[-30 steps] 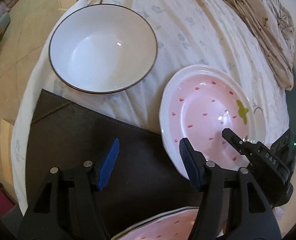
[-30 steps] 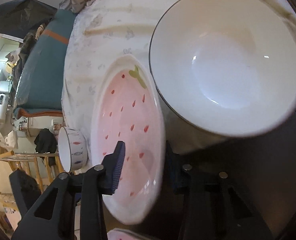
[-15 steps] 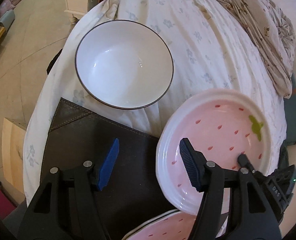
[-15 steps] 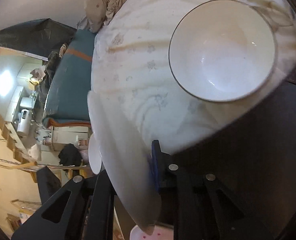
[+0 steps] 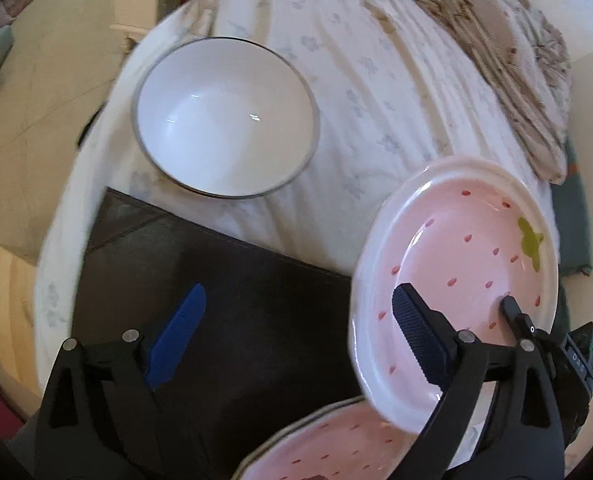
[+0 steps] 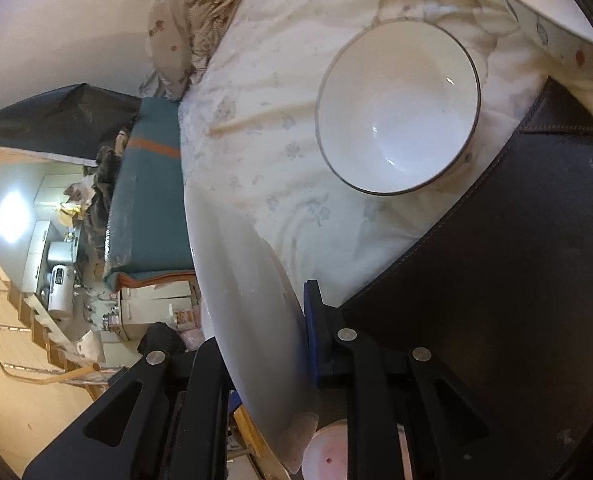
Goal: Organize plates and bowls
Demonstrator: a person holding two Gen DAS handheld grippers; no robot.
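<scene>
My right gripper (image 5: 532, 340) is shut on the rim of a pink strawberry plate (image 5: 464, 264) and holds it lifted and tilted above a second pink strawberry plate (image 5: 336, 440) on the dark mat. In the right wrist view the held plate (image 6: 252, 312) shows its white underside edge-on between the jaws. My left gripper (image 5: 296, 324) is open and empty above the mat. A white bowl with a dark rim (image 5: 224, 116) sits on the floral cloth; it also shows in the right wrist view (image 6: 396, 108).
A dark leather mat (image 5: 236, 300) lies over the white floral cloth (image 5: 376, 80). A crumpled beige cloth (image 5: 496, 52) lies at the back right. Another bowl (image 6: 544, 4) shows at the top right of the right wrist view. The floor lies beyond the table's left edge.
The right gripper has lifted the strawberry plate off the cloth and carried it nearer, over the second plate. The left gripper has stayed open and drawn back.
</scene>
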